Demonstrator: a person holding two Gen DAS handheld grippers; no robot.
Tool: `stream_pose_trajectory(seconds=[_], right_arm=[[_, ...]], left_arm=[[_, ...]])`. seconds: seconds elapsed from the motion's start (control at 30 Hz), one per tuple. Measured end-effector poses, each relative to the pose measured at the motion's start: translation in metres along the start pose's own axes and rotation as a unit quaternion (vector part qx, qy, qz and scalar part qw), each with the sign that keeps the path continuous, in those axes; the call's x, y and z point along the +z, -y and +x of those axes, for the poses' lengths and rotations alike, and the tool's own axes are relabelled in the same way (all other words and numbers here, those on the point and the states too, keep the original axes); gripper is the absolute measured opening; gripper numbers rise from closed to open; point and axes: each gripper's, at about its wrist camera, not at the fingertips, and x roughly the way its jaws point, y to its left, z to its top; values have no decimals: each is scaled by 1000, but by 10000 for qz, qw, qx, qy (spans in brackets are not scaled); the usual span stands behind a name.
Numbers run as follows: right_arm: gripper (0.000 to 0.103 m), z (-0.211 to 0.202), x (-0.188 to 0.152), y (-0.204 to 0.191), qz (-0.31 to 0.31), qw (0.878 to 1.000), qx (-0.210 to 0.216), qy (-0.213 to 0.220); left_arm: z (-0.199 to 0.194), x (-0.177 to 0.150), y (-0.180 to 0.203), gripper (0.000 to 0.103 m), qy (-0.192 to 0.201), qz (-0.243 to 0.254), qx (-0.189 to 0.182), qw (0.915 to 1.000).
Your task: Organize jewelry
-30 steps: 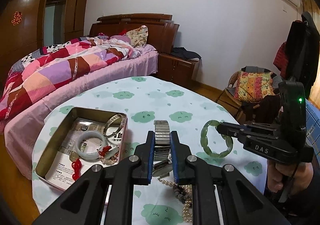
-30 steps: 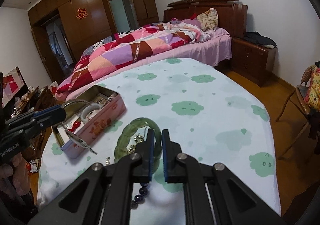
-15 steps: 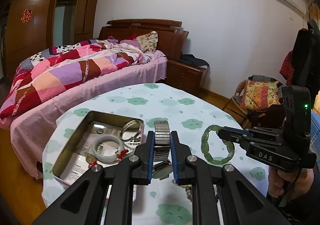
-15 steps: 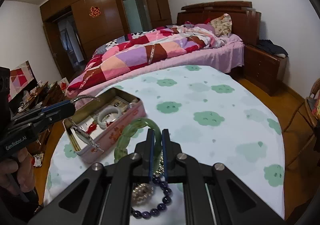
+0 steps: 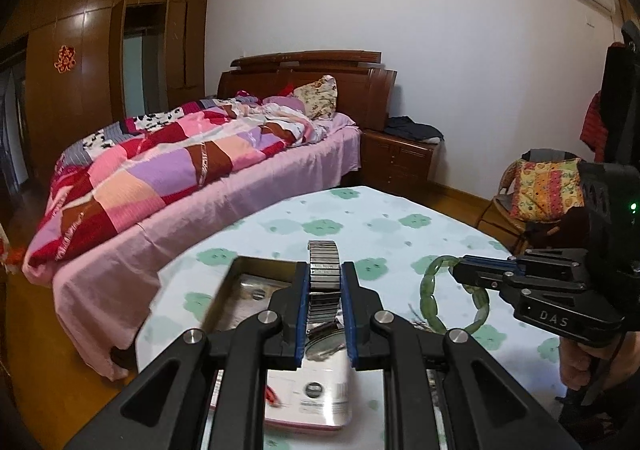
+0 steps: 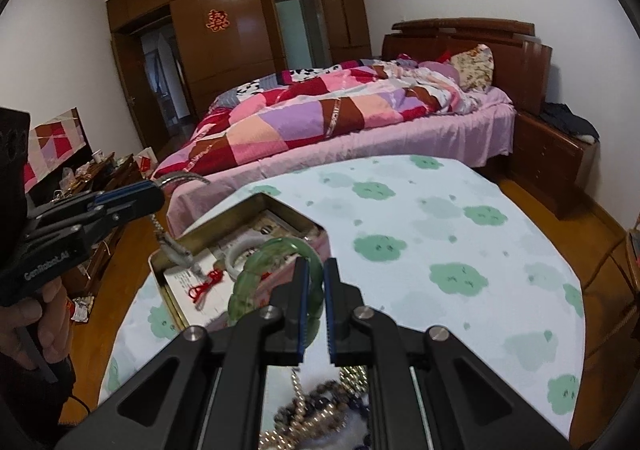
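Note:
My left gripper (image 5: 324, 274) is shut on a silver metal watch (image 5: 323, 270) and holds it by the band above the open pink tin (image 5: 230, 286). From the right wrist view the left gripper (image 6: 156, 190) hangs the watch (image 6: 172, 246) over the tin's left end. My right gripper (image 6: 314, 278) is shut on a green jade bangle (image 6: 264, 274) held in the air beside the tin (image 6: 248, 206). The left wrist view shows the right gripper (image 5: 460, 272) and the bangle (image 5: 436, 298). Inside the tin lie a white bangle (image 6: 244, 250) and a red cord (image 6: 204, 286).
The round table (image 6: 440, 218) has a white cloth with green clouds. Bead and pearl strings (image 6: 320, 414) lie under my right gripper. A bed (image 5: 180, 178) stands behind the table, a nightstand (image 5: 400, 158) and a chair with a cushion (image 5: 544, 190) to the right.
Both grippers have risen from the table, each with its piece. The watch has moved left over the tin, and the green bangle has moved toward the tin.

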Motion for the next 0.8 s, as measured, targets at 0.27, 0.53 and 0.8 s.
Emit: stream_pose_trajectory(seconds=[0.27, 0.53, 0.8], right_arm=[[10, 19, 15, -18, -147, 9997, 193, -26], [10, 43, 22, -34, -212, 9992, 293, -157], [10, 61, 25, -43, -288, 9986, 341, -269]], left_arm=[[7, -4, -27, 15, 10, -136, 206, 9997], [23, -10, -42, 15, -140, -289, 261, 9991], [39, -16, -47, 15, -285, -248, 312, 9988]])
